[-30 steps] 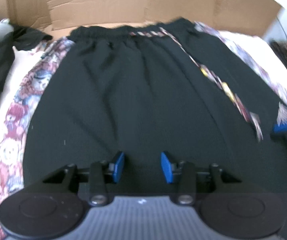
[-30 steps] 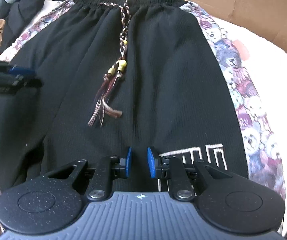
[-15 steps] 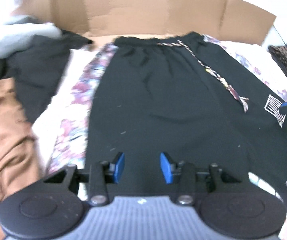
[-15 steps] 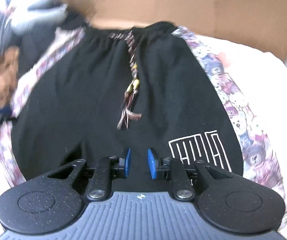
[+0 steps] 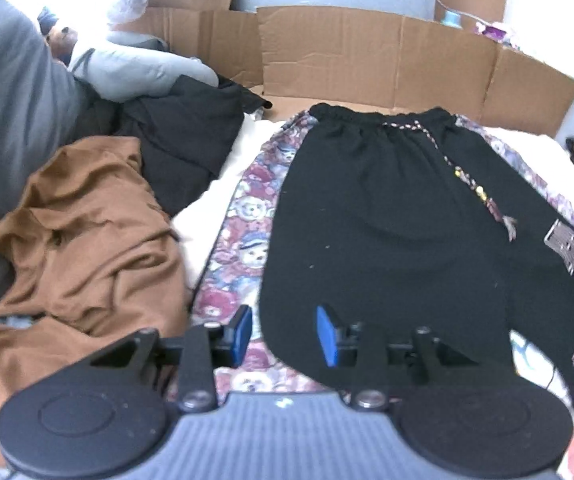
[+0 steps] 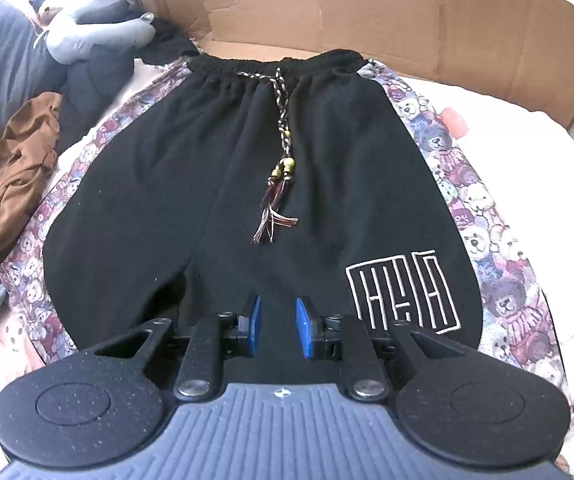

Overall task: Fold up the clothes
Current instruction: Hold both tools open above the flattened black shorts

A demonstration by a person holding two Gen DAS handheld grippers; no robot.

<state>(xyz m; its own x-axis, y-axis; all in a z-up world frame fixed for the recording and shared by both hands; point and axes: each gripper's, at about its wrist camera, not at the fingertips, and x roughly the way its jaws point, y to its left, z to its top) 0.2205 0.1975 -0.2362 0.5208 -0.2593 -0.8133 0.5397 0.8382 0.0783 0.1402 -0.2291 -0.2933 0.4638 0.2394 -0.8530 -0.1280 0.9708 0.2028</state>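
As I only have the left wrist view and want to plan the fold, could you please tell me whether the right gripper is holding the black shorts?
Observer: No. In the right wrist view the right gripper is over the black shorts near their lower hem. Its blue pads are apart, with no cloth between them.
Operator: Thank you. Is the drawstring anywhere near that gripper?
Observer: The drawstring runs down the middle from the waistband. Its tassel ends well short of the gripper and is not touching it.
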